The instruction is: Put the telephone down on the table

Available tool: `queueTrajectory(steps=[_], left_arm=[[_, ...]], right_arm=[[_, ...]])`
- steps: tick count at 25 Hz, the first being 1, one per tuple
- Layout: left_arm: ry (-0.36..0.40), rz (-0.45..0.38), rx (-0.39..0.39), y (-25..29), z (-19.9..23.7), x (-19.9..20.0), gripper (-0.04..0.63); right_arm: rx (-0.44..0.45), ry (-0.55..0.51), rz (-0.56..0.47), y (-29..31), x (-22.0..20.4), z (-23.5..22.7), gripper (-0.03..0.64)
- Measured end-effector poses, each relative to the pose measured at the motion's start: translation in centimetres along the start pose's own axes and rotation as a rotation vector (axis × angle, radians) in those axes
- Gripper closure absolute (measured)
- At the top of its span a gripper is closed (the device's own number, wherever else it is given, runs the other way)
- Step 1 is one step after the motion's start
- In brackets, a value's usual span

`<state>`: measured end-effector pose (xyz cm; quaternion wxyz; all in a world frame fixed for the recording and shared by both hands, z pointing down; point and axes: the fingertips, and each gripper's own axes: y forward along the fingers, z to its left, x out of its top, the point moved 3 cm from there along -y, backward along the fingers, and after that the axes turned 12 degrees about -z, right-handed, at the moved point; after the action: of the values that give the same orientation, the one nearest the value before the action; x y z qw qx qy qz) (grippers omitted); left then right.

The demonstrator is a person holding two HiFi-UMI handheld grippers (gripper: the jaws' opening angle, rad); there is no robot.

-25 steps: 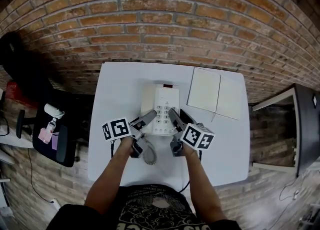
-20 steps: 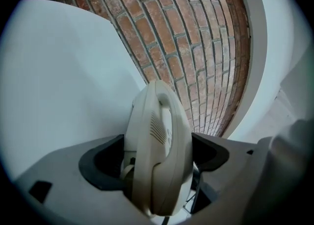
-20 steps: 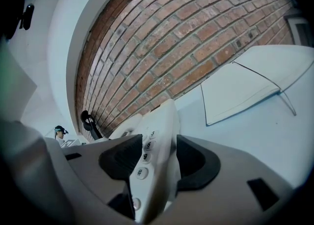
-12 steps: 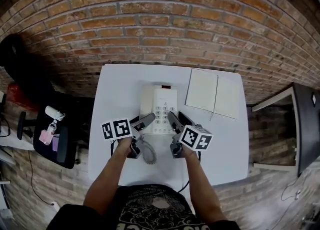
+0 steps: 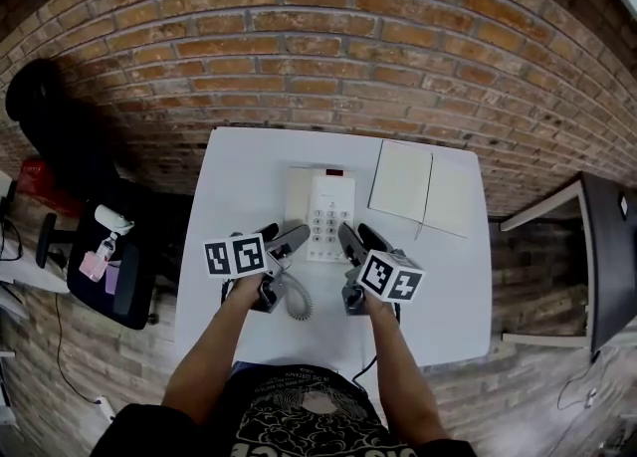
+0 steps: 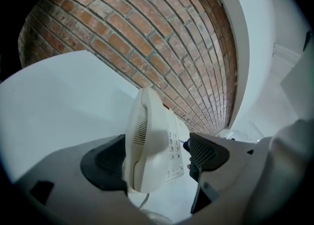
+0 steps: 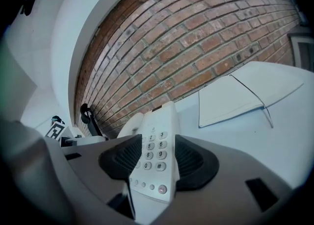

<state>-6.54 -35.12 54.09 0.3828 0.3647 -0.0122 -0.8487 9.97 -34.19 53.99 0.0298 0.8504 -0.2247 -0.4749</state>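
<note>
right claw (image 7: 159, 156) pinches the telephone (image 5: 320, 208) — left claw (image 6: 157, 158) spread around its handset (image 6: 140, 140) — open notebook (image 5: 418, 184) lies beside it on the white desk (image 5: 249, 176).

The telephone (image 5: 320, 214) is smooth cream plastic with a light gloss. The table (image 5: 234, 171) has a smooth matt white top. The wall (image 5: 299, 47) is rough red brick with grey mortar. The open notebook (image 5: 423, 186) shows matt white paper
</note>
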Motion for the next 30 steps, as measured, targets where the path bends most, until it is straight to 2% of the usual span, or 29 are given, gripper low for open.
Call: queueTrajectory(steps=[8, 18, 24, 30], left_arm=[[0.206, -0.044, 0.010, -2.0, -4.0, 0.5, 0.190], [0.494, -0.136, -0.003, -5.1, -10.4, 1.2, 0.240], [0.619, -0.201, 0.006, -7.2, -13.3, 1.2, 0.377], [0.679, -0.260, 0.013, -9.2, -15.0, 0.7, 0.529]], right_arm=[[0.049, -0.113, -0.041, -2.9, 2.3, 2.3, 0.440], [0.116, -0.314, -0.104, -7.7, 5.0, 5.9, 0.503], [0.171, -0.409, -0.142, -10.5, 6.5, 8.0, 0.529], [0.175, -0.440, -0.175, -13.0, 7.3, 8.4, 0.555]])
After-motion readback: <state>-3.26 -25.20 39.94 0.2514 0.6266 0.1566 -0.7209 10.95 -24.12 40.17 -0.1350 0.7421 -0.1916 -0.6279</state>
